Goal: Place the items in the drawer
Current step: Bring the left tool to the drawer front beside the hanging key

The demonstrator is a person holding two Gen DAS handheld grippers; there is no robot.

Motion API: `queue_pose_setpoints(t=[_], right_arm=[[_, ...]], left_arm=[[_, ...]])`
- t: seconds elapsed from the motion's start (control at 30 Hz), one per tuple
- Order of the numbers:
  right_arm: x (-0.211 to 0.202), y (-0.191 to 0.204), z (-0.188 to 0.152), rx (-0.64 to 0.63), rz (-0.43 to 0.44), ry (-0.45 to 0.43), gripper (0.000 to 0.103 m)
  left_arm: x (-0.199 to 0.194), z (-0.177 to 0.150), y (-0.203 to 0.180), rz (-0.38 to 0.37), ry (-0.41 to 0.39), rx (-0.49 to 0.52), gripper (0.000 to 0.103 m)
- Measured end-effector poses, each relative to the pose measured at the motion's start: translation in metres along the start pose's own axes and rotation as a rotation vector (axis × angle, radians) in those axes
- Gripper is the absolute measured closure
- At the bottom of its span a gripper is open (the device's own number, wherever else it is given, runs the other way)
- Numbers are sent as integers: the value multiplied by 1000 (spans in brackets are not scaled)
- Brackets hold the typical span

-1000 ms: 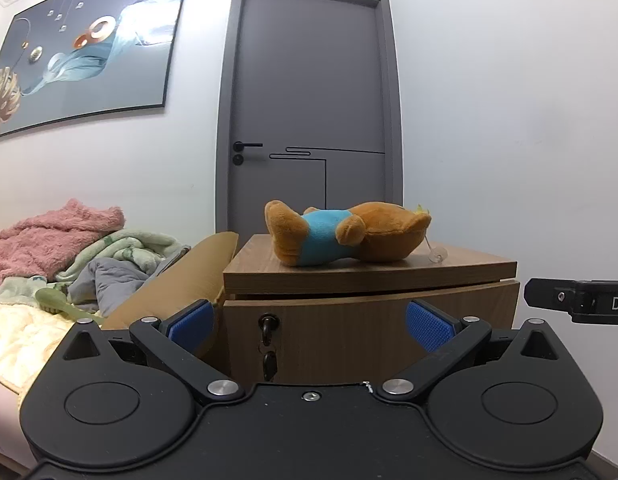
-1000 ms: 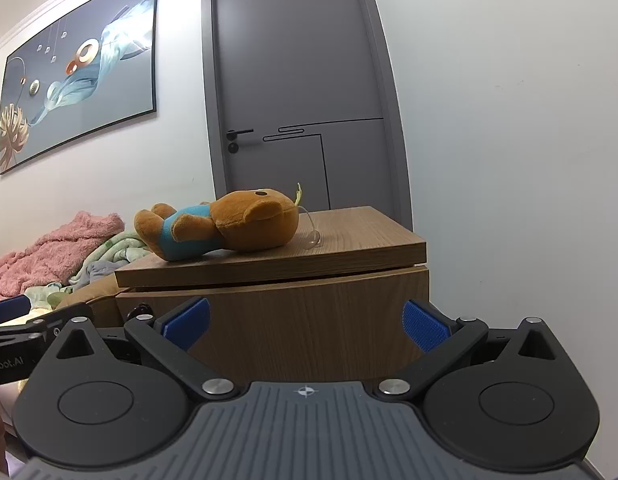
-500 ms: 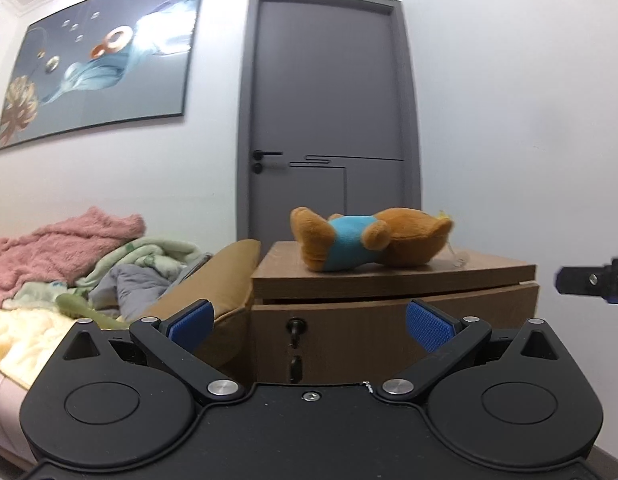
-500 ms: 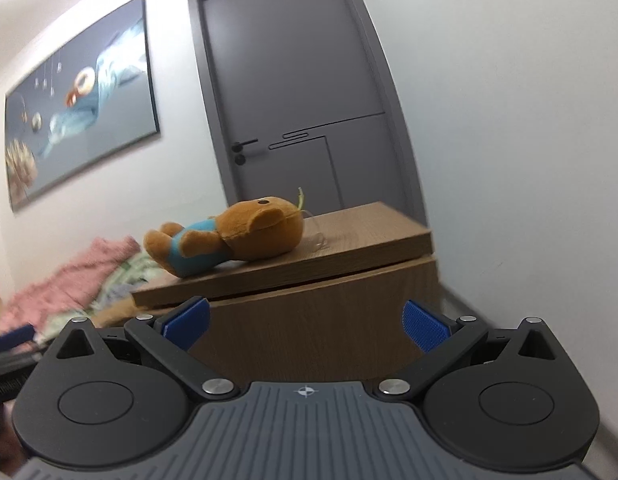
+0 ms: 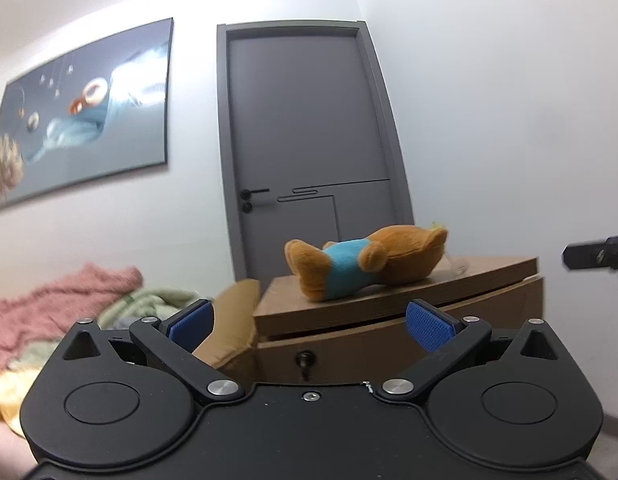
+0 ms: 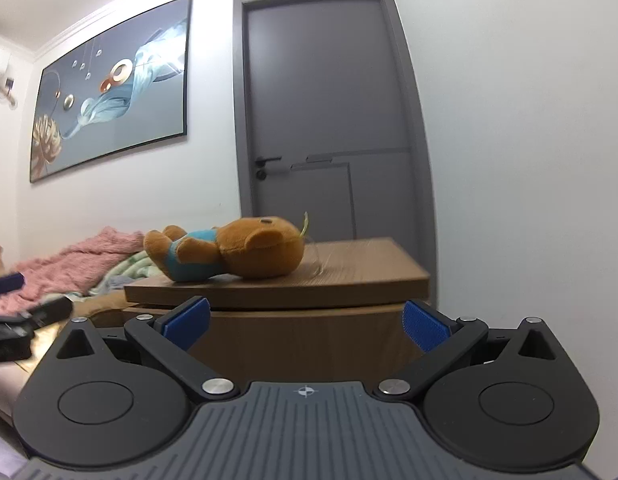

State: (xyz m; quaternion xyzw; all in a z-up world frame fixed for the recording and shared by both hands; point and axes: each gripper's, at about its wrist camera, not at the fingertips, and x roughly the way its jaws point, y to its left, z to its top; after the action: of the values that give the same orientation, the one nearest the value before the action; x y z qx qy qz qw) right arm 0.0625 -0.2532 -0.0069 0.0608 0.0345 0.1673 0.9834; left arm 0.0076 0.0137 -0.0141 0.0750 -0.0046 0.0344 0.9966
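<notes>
Bear (image 6: 229,250) lies above and ahead of both spread pairs of fingers, on the nightstand (image 6: 349,276).
Your right gripper (image 6: 305,322) looks nearer; its long axis runs crosswise, head rightward, drawer (image 5: 389,344) shut below.

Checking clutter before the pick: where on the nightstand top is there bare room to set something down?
The nightstand top is bare from the plush bear to its door-side edge, apart from a small clear piece beside the bear's head. The bed-side end is taken up by the bear.

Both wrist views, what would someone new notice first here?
A brown teddy bear in a blue shirt lies on its side on the wooden nightstand, in front of a grey door. The left gripper and right gripper are both open and empty, short of the closed drawer.
</notes>
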Motion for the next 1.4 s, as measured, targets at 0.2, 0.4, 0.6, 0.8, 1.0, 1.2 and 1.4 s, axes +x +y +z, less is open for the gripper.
queue_pose_setpoints(t=[0.2,0.4,0.6,0.8,1.0,1.2,1.4], right_arm=[[31,-8,-5,1,-29,-10,0],[63,-25,-23,26,-67,-9,0],[74,-41,-43,-21,-25,5,0],[82,-65,-50,-5,5,57,0],[91,-90,-51,22,77,102,0],[100,-106,-58,36,62,131,0],[102,-109,-62,49,63,148,0]], left_arm=[[20,-8,-1,34,6,26,1],[51,-23,6,67,-14,48,1],[66,-43,18,68,33,27,1],[73,-59,29,-5,82,22,1],[93,-65,41,-35,181,-45,1],[101,-64,41,-48,237,-98,2],[106,-72,28,-70,276,-54,1]])
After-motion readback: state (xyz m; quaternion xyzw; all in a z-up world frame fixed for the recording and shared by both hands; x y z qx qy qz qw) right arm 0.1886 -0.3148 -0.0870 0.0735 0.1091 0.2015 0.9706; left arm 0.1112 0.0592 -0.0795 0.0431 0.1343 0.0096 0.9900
